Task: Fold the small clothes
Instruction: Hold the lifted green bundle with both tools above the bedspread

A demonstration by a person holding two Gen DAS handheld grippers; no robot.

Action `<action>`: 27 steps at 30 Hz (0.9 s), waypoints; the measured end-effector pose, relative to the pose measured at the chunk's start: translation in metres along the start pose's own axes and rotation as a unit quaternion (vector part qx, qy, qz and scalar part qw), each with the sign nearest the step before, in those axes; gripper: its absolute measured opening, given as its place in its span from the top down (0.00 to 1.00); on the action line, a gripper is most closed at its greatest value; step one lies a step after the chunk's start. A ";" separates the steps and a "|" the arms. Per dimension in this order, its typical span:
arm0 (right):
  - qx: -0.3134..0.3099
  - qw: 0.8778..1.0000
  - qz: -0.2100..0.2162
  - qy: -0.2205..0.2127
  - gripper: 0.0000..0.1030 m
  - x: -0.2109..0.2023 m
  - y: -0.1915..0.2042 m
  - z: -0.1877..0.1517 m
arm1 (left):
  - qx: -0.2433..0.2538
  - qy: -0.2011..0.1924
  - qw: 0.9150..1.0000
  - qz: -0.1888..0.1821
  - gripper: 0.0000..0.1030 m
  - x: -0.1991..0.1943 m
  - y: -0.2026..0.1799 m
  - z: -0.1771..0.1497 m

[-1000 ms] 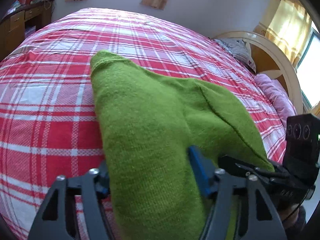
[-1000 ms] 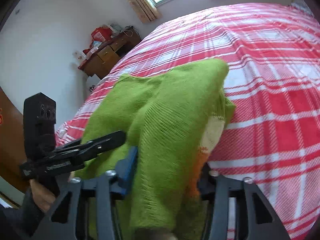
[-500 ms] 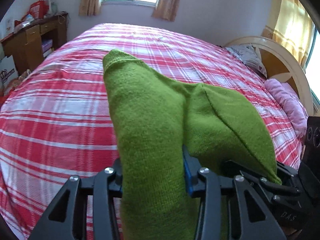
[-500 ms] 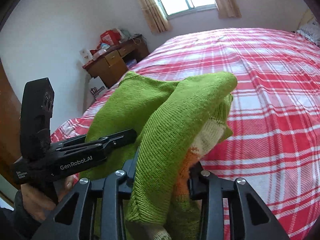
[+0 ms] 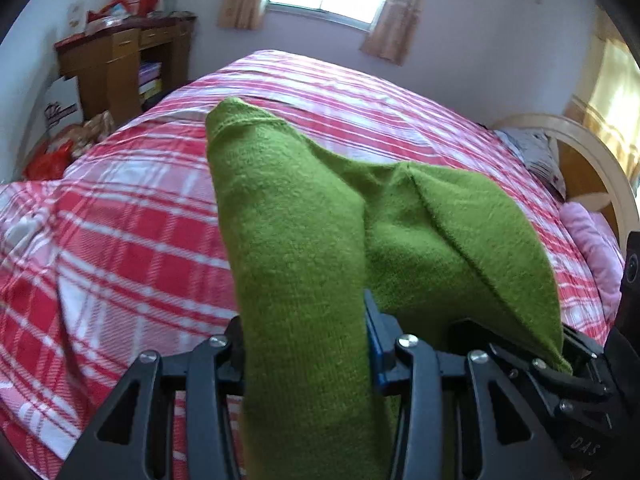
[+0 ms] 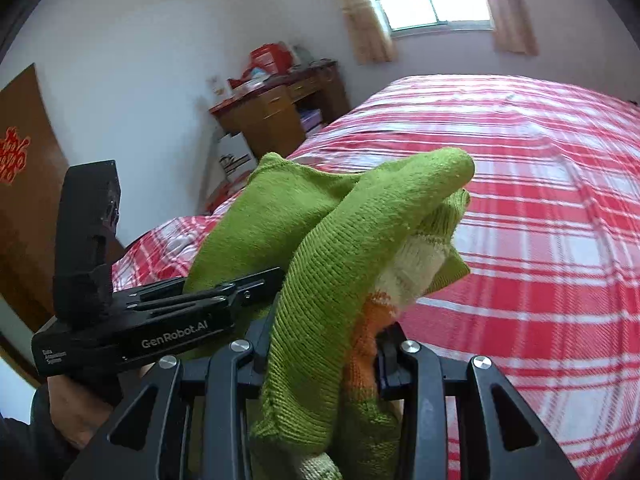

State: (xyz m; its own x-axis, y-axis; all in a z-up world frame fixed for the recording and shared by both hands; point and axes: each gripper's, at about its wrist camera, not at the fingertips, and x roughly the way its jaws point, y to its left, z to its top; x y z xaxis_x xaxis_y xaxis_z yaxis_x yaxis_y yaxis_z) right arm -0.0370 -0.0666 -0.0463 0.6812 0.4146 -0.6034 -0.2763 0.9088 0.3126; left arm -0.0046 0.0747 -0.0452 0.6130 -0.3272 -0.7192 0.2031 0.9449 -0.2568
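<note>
Green knitted garment (image 5: pixel 304 280) hangs in the air above a red plaid bed (image 5: pixel 120 240), pinched at one edge by the left gripper (image 5: pixel 304 352) and at another by the right gripper (image 6: pixel 320 344), both clenched on it.

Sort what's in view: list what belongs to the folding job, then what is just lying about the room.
Belongs to the job:
green knit sweater
left gripper, shut on the sweater
right gripper, shut on the sweater
red plaid bed cover, the surface to fold on

Just lying about:
wooden desk
red bag on the desk
pink pillow
white paper bag
</note>
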 end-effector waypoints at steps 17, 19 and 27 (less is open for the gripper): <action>-0.041 0.998 0.044 0.004 0.64 0.034 0.045 0.015 | -0.025 -0.027 0.998 0.047 0.58 -0.015 0.033 0.005; -0.038 0.998 0.044 0.005 0.64 0.035 0.044 0.015 | -0.025 -0.026 0.998 0.047 0.58 -0.015 0.036 0.004; -0.039 0.999 0.036 0.004 0.64 0.034 0.048 0.014 | -0.020 -0.026 0.999 0.039 0.58 -0.017 0.036 0.004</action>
State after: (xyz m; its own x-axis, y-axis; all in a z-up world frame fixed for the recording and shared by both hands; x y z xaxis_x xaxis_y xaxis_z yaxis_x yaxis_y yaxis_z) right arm -0.0180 -0.0097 -0.0414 0.6526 0.4799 -0.5864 -0.3778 0.8769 0.2972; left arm -0.0044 0.1141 -0.0397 0.6650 -0.2508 -0.7035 0.1228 0.9658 -0.2282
